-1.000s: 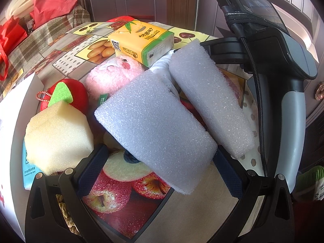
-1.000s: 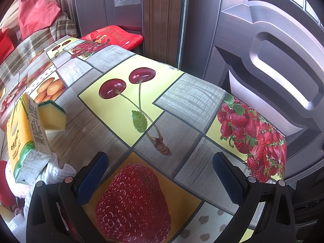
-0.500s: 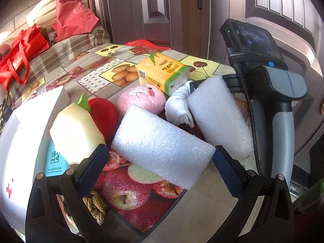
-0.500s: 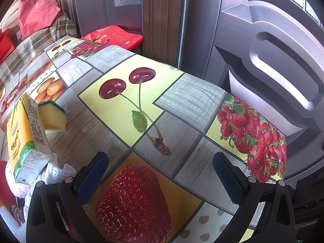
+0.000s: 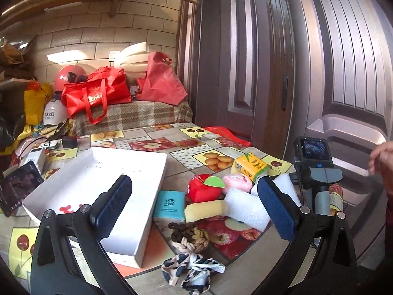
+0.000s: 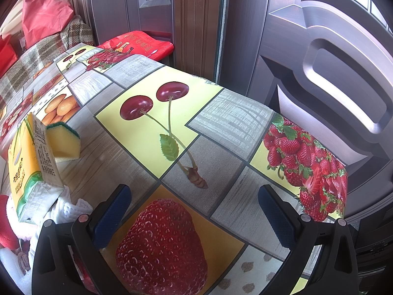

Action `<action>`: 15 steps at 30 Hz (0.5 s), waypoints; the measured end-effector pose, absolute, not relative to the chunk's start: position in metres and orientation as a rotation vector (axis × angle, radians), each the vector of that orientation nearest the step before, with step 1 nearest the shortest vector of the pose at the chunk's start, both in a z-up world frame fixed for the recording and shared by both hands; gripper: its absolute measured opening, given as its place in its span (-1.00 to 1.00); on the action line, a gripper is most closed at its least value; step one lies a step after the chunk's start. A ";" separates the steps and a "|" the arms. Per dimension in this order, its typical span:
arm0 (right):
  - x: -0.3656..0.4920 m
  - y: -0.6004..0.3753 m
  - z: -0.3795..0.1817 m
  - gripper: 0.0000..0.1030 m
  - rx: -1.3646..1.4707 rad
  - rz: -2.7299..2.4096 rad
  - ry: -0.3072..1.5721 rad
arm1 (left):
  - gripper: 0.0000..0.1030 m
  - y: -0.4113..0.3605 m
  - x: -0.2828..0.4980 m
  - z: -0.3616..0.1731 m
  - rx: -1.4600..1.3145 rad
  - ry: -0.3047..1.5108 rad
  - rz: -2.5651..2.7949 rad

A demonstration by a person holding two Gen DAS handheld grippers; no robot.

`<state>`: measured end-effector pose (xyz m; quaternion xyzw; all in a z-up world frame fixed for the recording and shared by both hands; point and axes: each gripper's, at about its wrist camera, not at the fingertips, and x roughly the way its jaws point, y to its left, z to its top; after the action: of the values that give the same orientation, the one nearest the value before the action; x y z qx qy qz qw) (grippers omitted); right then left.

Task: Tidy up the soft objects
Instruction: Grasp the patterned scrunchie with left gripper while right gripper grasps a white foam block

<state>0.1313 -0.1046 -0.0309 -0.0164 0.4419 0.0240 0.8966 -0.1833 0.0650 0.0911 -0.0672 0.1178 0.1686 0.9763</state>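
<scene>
Left gripper gapes wide and empty above the foam block near the table's right edge; right gripper also spread.

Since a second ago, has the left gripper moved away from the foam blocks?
Yes. The left gripper has pulled up and back: the white foam block that filled its view now looks small and far, and the white box shows whole.

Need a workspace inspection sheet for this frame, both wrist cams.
Surface: fruit-print tablecloth.
Job's things: white box open; red plush, pink plush, foam block, tissue packs, sponge, rope knot beside it.
Clutter: phone, charger.
Grippers: left gripper open, raised; right gripper open, standing on the table.
Cables: white lead.
Surroundings: red bags, doors.
</scene>
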 end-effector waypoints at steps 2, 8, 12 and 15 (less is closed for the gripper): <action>0.131 -0.105 -0.031 1.00 -0.034 0.050 0.915 | 0.99 0.086 -0.194 0.088 -0.206 0.245 0.364; 0.131 -0.105 -0.031 1.00 -0.034 0.050 0.915 | 0.99 0.104 -0.207 0.065 -0.315 0.332 0.298; 0.130 -0.101 -0.030 1.00 -0.029 0.040 0.913 | 0.99 0.075 -0.195 0.053 -0.227 0.473 0.200; 0.130 -0.102 -0.033 1.00 -0.026 0.037 0.912 | 0.99 0.054 -0.177 0.046 -0.143 0.580 0.178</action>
<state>0.1301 -0.1022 -0.0328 -0.0127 0.4404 0.0181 0.8975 -0.1770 0.0544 0.0455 -0.0703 0.2851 0.0874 0.9519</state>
